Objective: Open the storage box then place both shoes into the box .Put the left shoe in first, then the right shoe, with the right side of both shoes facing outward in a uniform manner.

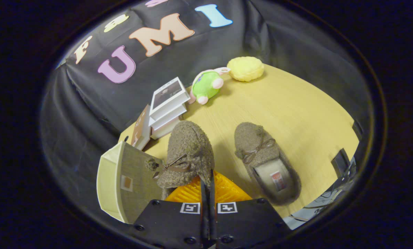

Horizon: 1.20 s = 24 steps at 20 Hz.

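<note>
Step 1 of 2: fingers (pixel 206 180) pinched tight on rim of 1 fuzzy shoe (pixel 187 155), lifted beside the open storage box (pixel 123 181). 2nd shoe (pixel 266 162) lies on surface (pixel 296 107) alongside. Next, prob.: swing over box, set in w/ right side outward.

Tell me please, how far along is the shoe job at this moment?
Done: the storage box seems already open. In hand: the tongs are shut on one fuzzy shoe, held beside the box. Left: this shoe is not inside yet, and the second shoe lies on the table, to the side of the tongs.
</note>
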Motion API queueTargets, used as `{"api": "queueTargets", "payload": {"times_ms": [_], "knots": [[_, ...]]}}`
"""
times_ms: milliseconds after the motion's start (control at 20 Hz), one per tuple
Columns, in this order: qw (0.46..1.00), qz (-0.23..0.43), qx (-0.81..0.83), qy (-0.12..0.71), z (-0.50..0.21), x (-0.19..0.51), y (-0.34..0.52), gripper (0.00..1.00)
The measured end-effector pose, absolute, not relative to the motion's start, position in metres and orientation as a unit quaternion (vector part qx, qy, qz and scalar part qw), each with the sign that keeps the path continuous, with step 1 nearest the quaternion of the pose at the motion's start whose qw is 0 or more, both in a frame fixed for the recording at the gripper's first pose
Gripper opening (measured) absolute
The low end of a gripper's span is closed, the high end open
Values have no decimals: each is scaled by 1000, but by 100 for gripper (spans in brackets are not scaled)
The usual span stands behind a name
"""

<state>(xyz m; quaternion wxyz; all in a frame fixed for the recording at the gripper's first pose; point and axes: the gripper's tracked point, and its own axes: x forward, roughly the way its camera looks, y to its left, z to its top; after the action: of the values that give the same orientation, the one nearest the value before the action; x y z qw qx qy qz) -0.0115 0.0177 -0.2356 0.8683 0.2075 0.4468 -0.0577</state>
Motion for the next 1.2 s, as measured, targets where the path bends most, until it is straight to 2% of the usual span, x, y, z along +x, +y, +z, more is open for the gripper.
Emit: {"api": "queueTargets", "payload": {"times_ms": [350, 600, 900, 1200], "knots": [[875, -19, 236, 421, -171, 2, 87, 4], [873, 36, 243, 422, -150, 11, 167, 4], [859, 76, 222, 456, -178, 13, 250, 4], [837, 74, 189, 508, -237, -1, 296, 4]]}}
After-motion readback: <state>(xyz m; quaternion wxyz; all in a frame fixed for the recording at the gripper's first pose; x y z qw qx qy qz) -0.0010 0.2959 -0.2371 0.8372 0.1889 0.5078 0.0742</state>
